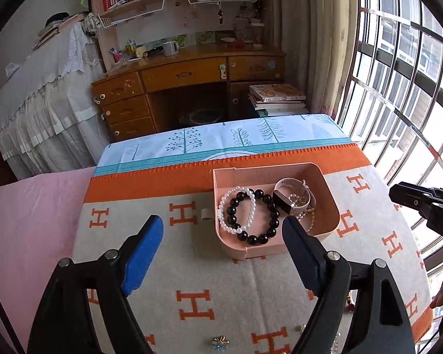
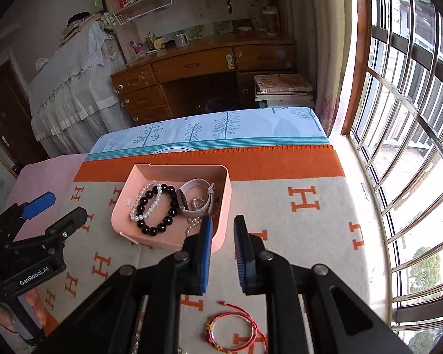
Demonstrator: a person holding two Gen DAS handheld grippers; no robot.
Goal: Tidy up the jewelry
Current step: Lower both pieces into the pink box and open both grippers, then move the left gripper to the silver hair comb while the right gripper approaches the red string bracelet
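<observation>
A pink tray (image 1: 330, 206) (image 2: 221, 194) sits on the H-patterned blanket. In it lie a black bead bracelet (image 1: 268, 203) (image 2: 159, 227), a white pearl bracelet (image 1: 236, 190) (image 2: 146, 206), a pink watch (image 1: 295, 194) (image 2: 198, 194) and a pale chain (image 2: 192, 224). My left gripper (image 1: 223, 230) is open and empty, above the blanket at the tray's near left side. My right gripper (image 2: 223, 227) is slightly open and empty, over the tray's near right corner. A red cord bracelet (image 2: 231, 332) lies on the blanket below it. A small flower piece (image 1: 220, 342) lies near the front edge.
The blanket (image 1: 215, 268) covers a table with pink cloth (image 1: 29, 221) at left and tree-print cloth (image 1: 221, 138) behind. A wooden desk (image 1: 189, 88) and stacked books (image 1: 277, 97) stand beyond. A barred window (image 2: 404, 118) runs along the right.
</observation>
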